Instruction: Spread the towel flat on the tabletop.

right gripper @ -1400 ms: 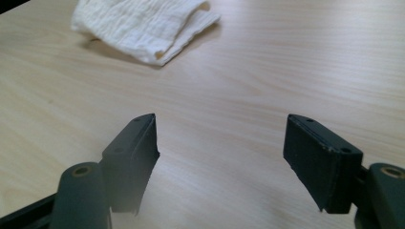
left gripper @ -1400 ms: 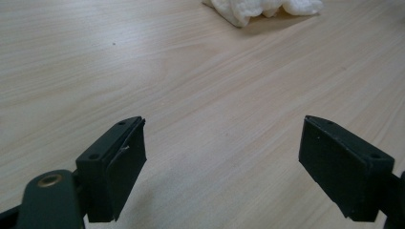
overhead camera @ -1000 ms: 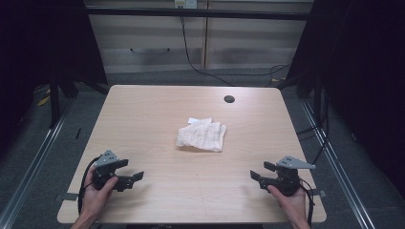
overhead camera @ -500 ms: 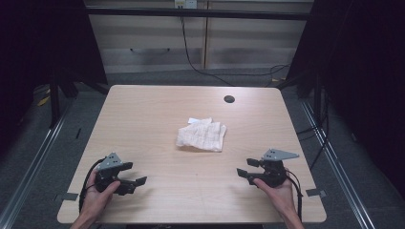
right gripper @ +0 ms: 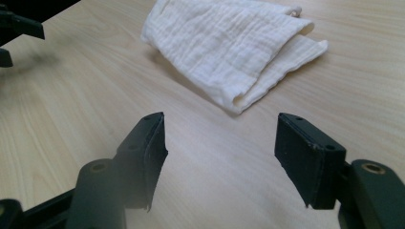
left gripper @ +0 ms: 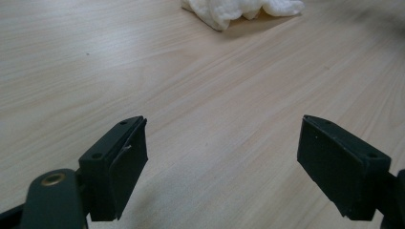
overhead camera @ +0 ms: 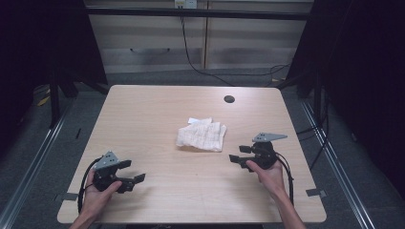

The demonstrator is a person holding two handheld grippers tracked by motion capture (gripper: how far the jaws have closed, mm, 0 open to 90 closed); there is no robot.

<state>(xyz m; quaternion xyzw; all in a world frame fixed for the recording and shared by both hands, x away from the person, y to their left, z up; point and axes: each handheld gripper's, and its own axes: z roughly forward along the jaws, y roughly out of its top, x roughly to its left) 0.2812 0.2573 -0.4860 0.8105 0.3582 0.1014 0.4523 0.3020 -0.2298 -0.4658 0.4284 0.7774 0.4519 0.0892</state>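
A folded white cloth (overhead camera: 201, 136) lies a little right of the middle of the wooden table (overhead camera: 157, 109). My right gripper (overhead camera: 239, 153) hovers just right of and nearer than the cloth, pointing left at it. In the right gripper view the cloth (right gripper: 229, 43) lies close ahead of the right gripper (right gripper: 219, 152); its jaws have just been opening further and nothing is between them. My left gripper (overhead camera: 133, 171) sits near the front left of the table, open and empty. In the left gripper view the left gripper (left gripper: 222, 157) faces bare wood, with the cloth (left gripper: 239, 8) far ahead.
A dark round hole (overhead camera: 229, 99) is set in the table near its far right edge. Cables trail from both grippers toward the front edge. A grey floor with metal rails (overhead camera: 43, 143) surrounds the table. The left gripper (right gripper: 19, 28) shows far off in the right gripper view.
My right gripper has moved away from the front edge and leftward, closer to the cloth. The left gripper has stayed where it was.
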